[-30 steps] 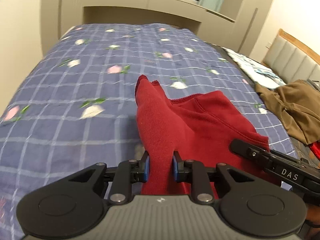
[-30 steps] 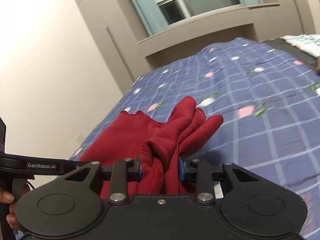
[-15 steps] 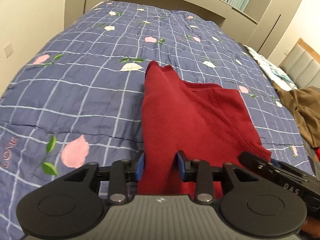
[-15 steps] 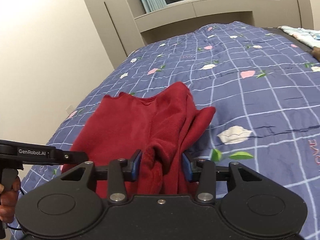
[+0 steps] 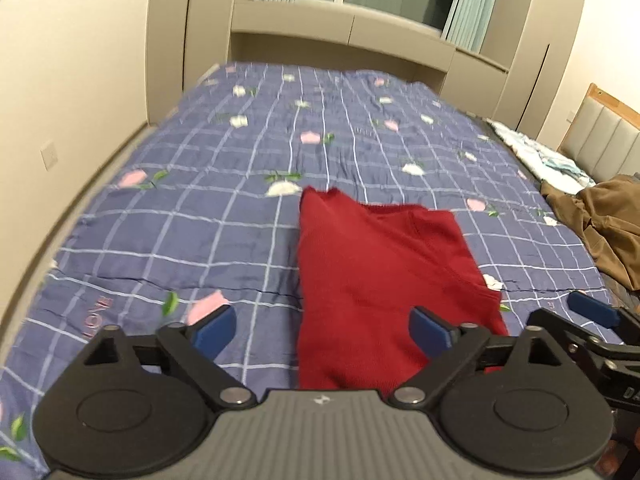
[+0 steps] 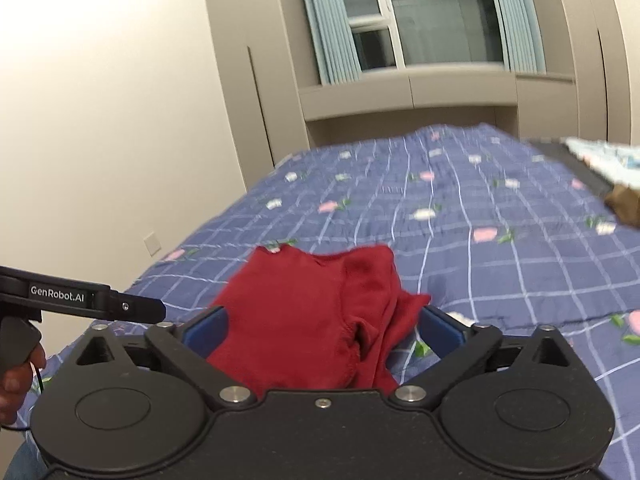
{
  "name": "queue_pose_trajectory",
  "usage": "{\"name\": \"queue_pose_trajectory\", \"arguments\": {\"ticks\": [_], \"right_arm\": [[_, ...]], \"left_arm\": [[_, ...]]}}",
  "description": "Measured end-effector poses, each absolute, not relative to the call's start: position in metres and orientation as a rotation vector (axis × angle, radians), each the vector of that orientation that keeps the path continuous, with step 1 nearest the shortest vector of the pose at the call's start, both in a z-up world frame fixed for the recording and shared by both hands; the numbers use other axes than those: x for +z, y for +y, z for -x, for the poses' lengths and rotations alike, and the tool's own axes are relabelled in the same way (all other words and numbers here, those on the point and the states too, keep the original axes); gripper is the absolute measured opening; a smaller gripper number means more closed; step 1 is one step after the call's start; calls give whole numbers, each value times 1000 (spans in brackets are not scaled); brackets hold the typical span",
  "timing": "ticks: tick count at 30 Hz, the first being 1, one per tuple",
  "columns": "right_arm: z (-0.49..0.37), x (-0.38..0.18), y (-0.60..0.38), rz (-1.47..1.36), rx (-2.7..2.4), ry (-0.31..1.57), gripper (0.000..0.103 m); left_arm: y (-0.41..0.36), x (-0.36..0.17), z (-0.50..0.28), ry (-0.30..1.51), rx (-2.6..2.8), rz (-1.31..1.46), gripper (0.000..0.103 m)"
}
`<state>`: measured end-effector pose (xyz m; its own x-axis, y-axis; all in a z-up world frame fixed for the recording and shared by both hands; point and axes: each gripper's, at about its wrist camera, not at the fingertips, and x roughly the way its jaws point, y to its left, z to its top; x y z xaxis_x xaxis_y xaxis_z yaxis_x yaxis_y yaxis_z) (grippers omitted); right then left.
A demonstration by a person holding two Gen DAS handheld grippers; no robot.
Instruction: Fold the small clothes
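Jaws just opened wide; red garment (image 5: 372,276) on quilt (image 5: 200,216) (brown clothes (image 5: 600,220) nearby).

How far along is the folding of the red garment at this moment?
Done: the red garment lies on the blue quilt, folded along its left edge. In hand: nothing; the left tongs and right tongs have just been opening, pads clear of cloth. Left: its right side is bunched; the brown clothes wait.
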<state>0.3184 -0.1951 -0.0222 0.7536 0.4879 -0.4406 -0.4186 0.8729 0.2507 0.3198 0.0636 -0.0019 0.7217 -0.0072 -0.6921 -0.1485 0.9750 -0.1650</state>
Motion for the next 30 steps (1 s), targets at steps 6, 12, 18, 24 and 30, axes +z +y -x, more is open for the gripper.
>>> {"name": "queue_pose_trajectory", "arguments": {"ticks": [6,12,18,24,30], "right_arm": [[-275,-7,-205,-142,480,472,102],[-235,-5,-211,-147,467,460,102],[-202,-7,-211,-102,458,447,102],[-181,-10,-213,-91,450,452,102],[-174,-17,-212,-92,442,473,102]], "left_arm": [[56,13,-273,685,97,155,102],[51,15,-227,657,113,134,102],[47,10,-192,644,119,134,102],[42,3,-171,640,121,120,102],[42,-4,-161,657,121,125,102]]}}
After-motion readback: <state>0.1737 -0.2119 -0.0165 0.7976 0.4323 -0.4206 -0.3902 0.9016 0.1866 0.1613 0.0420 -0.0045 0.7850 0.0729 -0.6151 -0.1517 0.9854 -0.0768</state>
